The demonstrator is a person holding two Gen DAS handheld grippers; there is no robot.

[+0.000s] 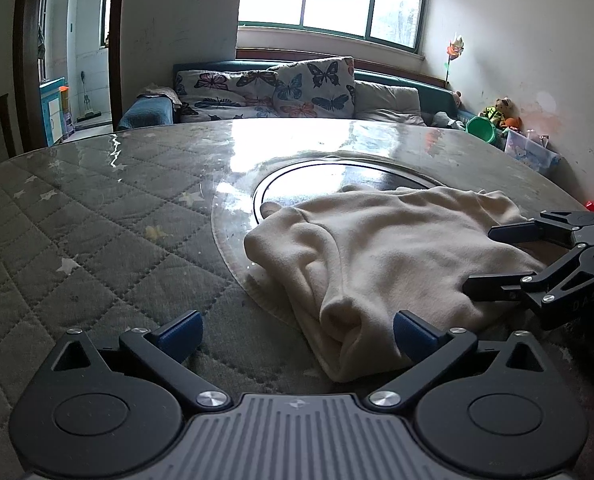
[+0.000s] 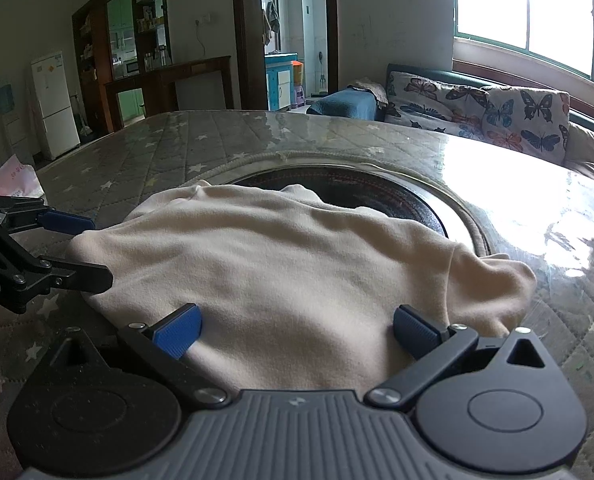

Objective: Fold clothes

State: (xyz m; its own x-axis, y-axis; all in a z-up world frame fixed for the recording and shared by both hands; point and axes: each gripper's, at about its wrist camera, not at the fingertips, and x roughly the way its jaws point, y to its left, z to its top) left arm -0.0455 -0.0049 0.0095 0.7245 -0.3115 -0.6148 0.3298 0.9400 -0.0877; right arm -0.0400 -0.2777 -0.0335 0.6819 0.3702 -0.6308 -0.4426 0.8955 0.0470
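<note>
A cream fleece garment (image 1: 377, 256) lies bunched on the round table, partly over the dark turntable (image 1: 337, 176) in its middle. My left gripper (image 1: 297, 336) is open wide at the garment's near left edge, a folded corner lying just inside its right finger (image 1: 413, 336). From the right wrist view the garment (image 2: 289, 264) spreads under and between the fingers of my right gripper (image 2: 297, 330), which is open wide, its pads apart from the cloth's sides. Each gripper shows in the other's view: the right gripper (image 1: 497, 258) over the garment's right edge, the left gripper (image 2: 81, 248) at its left edge, both open.
The table (image 1: 97, 220) has a grey quilted star-print cover under clear plastic. Behind it stands a sofa with butterfly cushions (image 1: 297, 88), with a green basin (image 1: 481, 128) and toys by the wall. A pink-and-white bag (image 2: 13, 178) lies at the table's left edge.
</note>
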